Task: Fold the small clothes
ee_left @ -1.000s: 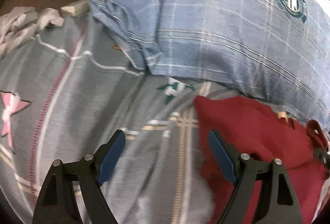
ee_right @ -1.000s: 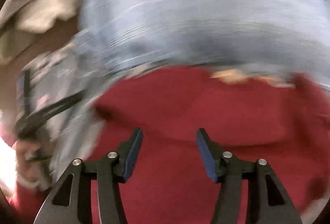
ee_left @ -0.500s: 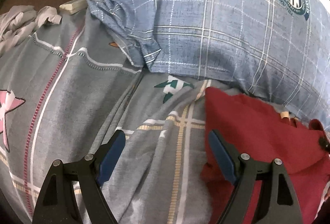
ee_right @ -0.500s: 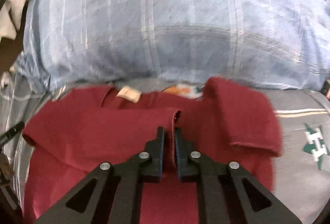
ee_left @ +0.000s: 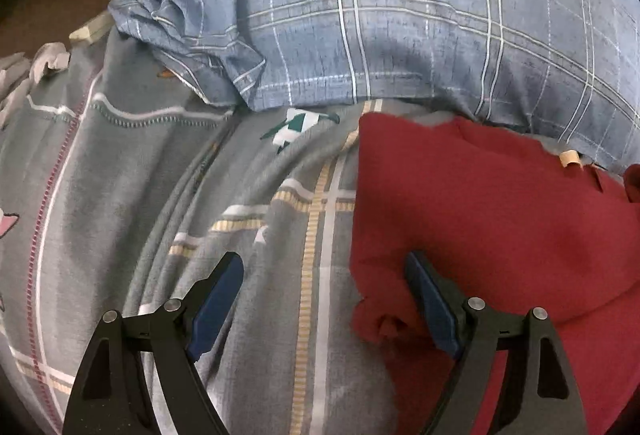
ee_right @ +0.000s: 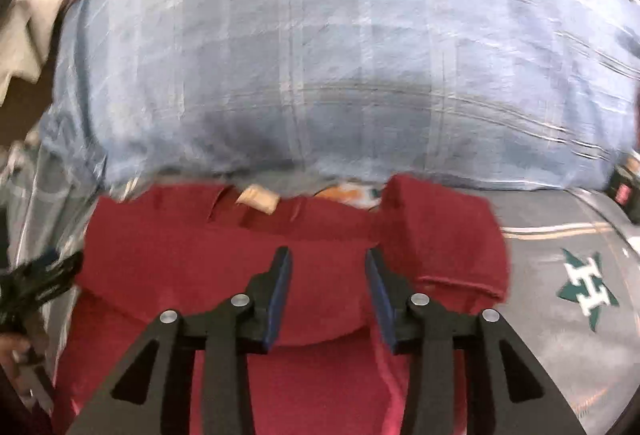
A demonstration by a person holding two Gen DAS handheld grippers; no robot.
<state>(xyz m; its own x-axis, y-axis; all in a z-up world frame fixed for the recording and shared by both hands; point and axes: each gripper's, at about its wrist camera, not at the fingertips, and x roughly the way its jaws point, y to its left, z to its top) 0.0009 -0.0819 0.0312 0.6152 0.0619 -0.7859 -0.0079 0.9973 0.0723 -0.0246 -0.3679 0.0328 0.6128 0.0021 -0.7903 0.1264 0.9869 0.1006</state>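
A dark red garment [ee_left: 492,219] lies on a grey patterned bedsheet [ee_left: 132,171], its collar end with a tan label [ee_left: 569,157] toward the pillow. In the right wrist view the garment [ee_right: 224,267] fills the foreground, its right sleeve [ee_right: 444,231] folded in. My left gripper [ee_left: 324,291] is open and empty at the garment's left edge, its right finger over the red cloth. My right gripper [ee_right: 327,287] is open and empty just above the garment's middle.
A large blue plaid pillow [ee_left: 400,19] lies right behind the garment, also in the right wrist view [ee_right: 340,67]. Crumpled pale cloth [ee_left: 36,63] lies at the far left. A dark object [ee_right: 624,191] sits at the right edge. The left gripper [ee_right: 36,283] shows at left.
My right gripper was shut on a fold of the red garment half a second ago; now it has let go and stands open. My left gripper has shifted slightly toward the garment's edge.
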